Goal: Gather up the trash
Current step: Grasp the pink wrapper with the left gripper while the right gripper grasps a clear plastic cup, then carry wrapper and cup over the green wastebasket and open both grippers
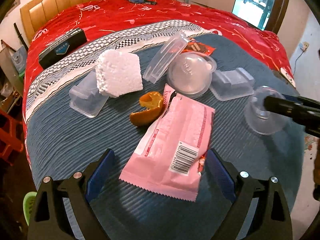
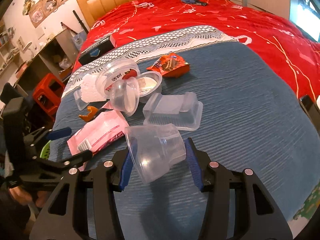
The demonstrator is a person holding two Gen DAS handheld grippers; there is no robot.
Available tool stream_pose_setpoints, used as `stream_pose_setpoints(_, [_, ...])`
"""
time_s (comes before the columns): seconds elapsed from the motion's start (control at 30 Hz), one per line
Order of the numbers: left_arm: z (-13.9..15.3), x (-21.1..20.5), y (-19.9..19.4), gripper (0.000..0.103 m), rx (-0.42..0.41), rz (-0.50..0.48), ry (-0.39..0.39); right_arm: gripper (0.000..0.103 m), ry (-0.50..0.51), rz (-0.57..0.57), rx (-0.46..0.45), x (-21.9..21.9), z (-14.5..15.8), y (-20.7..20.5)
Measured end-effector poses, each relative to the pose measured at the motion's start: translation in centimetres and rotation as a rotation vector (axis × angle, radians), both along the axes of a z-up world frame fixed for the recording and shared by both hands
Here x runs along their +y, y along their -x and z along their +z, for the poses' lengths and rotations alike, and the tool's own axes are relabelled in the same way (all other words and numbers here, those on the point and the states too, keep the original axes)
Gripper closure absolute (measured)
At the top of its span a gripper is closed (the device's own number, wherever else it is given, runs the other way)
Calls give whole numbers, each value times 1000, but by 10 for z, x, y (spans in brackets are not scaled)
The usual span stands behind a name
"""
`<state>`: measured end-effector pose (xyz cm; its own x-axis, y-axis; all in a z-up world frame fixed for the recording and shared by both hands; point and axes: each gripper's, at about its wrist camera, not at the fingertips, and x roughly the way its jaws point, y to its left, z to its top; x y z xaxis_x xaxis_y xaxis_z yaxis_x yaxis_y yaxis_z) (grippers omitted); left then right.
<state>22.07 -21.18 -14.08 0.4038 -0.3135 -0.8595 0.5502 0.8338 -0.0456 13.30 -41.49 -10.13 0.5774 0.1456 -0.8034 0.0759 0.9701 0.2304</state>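
R gripper (image 2: 160, 160), lower centre of the right wrist view, is clenching a clear plastic cup (image 2: 158, 152); both blue pads (image 2: 128, 160) are pressing on its sides, cup tipped w/ its wide mouth toward upper left. In the left wrist view the same cup (image 1: 262, 112) is sitting at the right edge w/ a black finger across it.

L gripper (image 1: 158, 172), bottom centre of the left wrist view, is standing wide apart, released, gripping nothing. Pink wrapper (image 1: 174, 140) is lying between its pads, near end w/ barcode just beside the right-hand pad; can't tell if touching.

Rest of the trash is lying on the blue blanket (image 1: 60, 140), mid frame: orange peel (image 1: 148, 110) touching the wrapper's upper left edge, white foam block (image 1: 119, 74) above it, leaning on a clear tray (image 1: 88, 100). Clear round tub (image 1: 190, 76) is sitting centre, a clear rectangular box (image 1: 166, 58) tilted against it, another clear tray (image 1: 232, 86) just right of it. Red snack packet (image 1: 198, 48) is peeking out behind the tub. Black box (image 1: 62, 48) is lying upper left on the red bedspread (image 1: 140, 18).
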Motion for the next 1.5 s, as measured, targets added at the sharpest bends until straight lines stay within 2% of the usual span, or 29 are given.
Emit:
stream_pose_setpoints(0.1, [-3,1,-2,13,3,10,15,53,0,-4,-3,-3,1,7])
stream_pose_setpoints(0.17, [-4,0,-2,18,5,11,27,53,-2,-8,-5,-4,3,11])
stream_pose_setpoints(0.23, [-4,-1,1,22,-1,-1,28,58,-8,-10,-9,-4,4,15])
stream_pose_setpoints(0.33, [-5,-4,6,25,-20,-10,16,58,-15,-12,-14,-4,6,19])
stream_pose_setpoints(0.4, [-5,-4,8,32,-28,-11,15,59,-15,-12,-14,-2,6,20])
stream_pose_setpoints(0.47, [-4,-3,8,45,-25,-7,13,60,-16,-11,-8,-1,4,21])
stream_pose_setpoints(0.57, [-1,2,9,55,-25,3,26,60,-16,-14,4,2,-1,23])
stream_pose_setpoints(0.7, [6,10,14,61,-25,20,55,62,-28,-18,1,2,-2,27])
stream_pose_setpoints(0.77, [8,12,20,67,-27,19,65,62,-26,-17,0,4,-1,28])
stream_pose_setpoints(1.07, [12,19,38,70,-36,27,77,60,-34,5,13,11,-7,38])
stream_pose_setpoints(1.1, [12,21,39,70,-34,31,81,59,-39,9,15,12,-8,38])
stream_pose_setpoints(1.17, [14,23,41,70,-34,32,85,48,-51,14,24,14,-11,38])
stream_pose_setpoints(1.23, [16,25,44,70,-35,32,93,33,-47,14,19,16,-12,40])
stream_pose_setpoints(1.4, [19,34,48,70,-36,45,113,23,-36,52,13,28,-17,40])
stream_pose_setpoints(1.5, [24,41,52,70,-43,52,123,23,17,85,13,41,-22,36])
